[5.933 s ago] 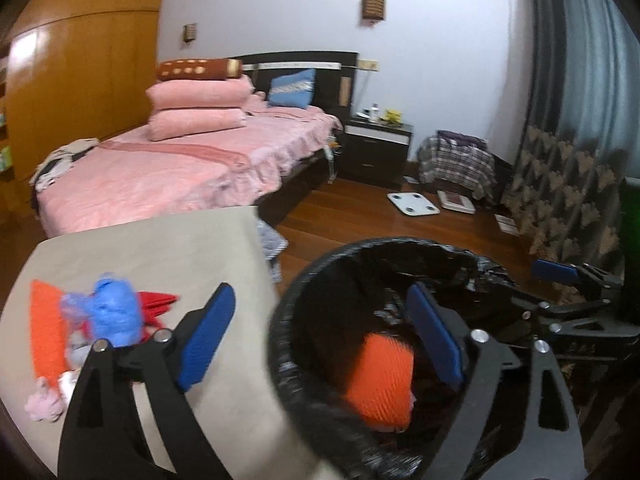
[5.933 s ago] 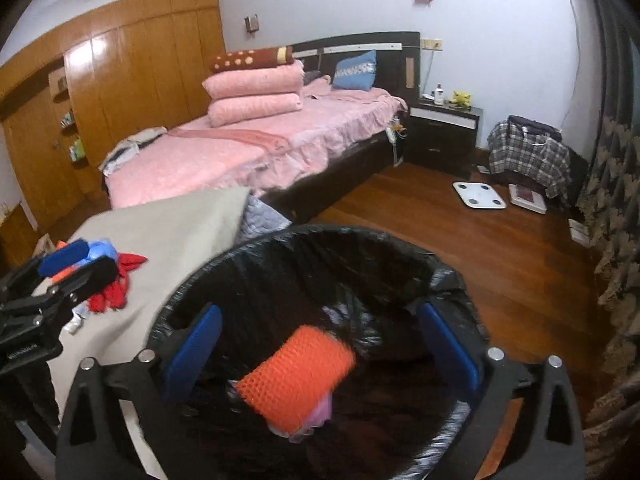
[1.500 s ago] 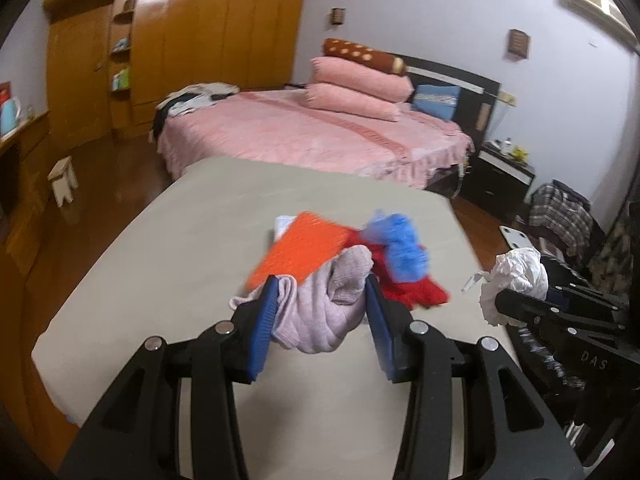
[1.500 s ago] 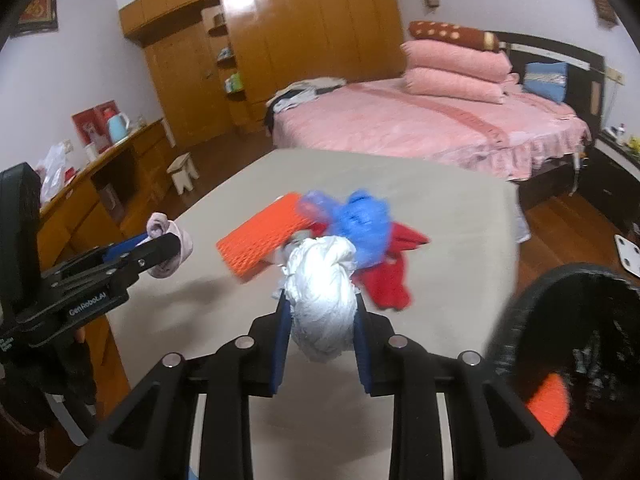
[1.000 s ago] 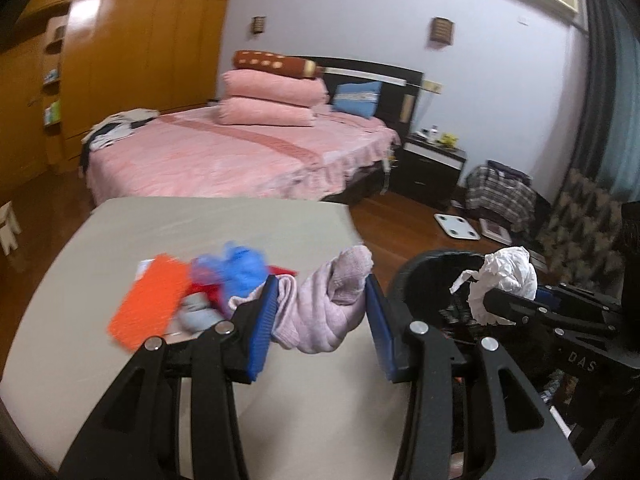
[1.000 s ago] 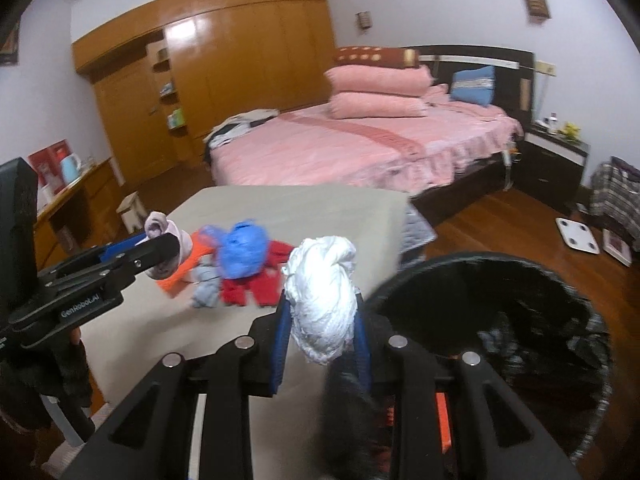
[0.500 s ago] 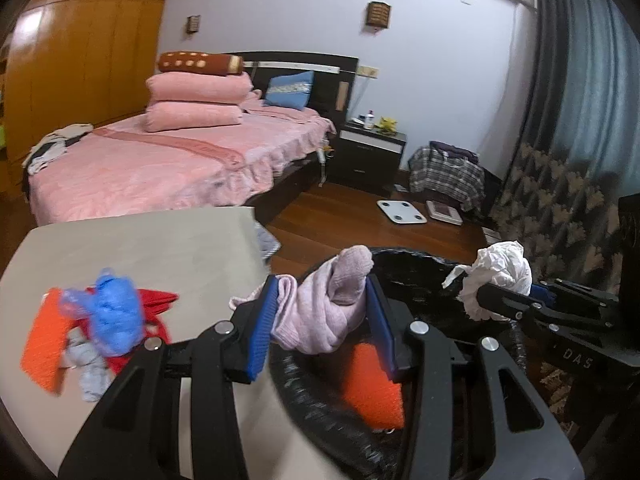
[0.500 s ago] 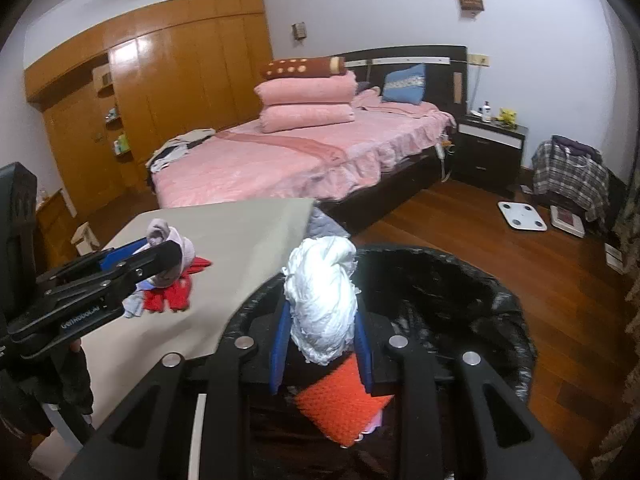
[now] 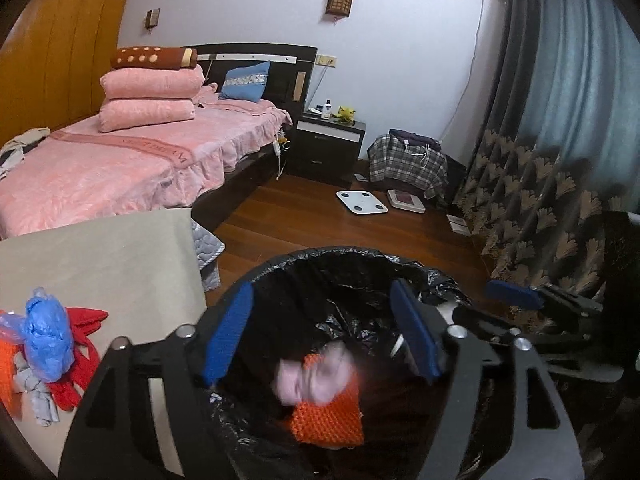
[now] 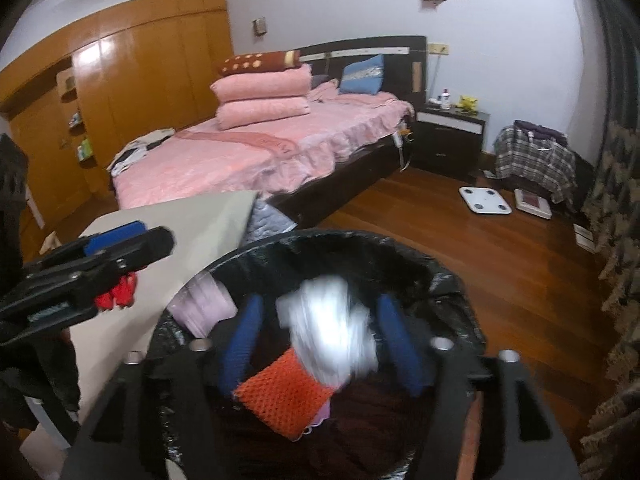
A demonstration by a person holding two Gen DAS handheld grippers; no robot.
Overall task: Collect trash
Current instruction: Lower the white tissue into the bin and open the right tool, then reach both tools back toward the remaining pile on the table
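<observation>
Table pile: a crumpled blue plastic bag (image 9: 48, 340), a red rag (image 9: 82, 354) and grey scraps (image 9: 38, 398) lie together at the near left of the beige cloth-covered table (image 9: 120, 276), as they did half a second ago.
Left gripper (image 9: 320, 338): its blue-padded jaws are now spread wide with nothing between them; half a second ago they pinched the pink sock.
Pink knitted sock (image 9: 310, 378): blurred, loose below the left gripper, inside the bin just above the orange piece.
Orange mesh sponge (image 9: 328, 420): lies inside the bin, as before.
Black-bagged round trash bin (image 9: 352, 256): stands on the wooden floor, just right of the table's edge, under both grippers.
Right gripper (image 10: 322, 344): jaws parted wider than before, clear of the wad.
White crumpled paper wad (image 10: 330, 336): blurred, between the parted right jaws, above the sponge, over the bin's opening; earlier it was clamped.
</observation>
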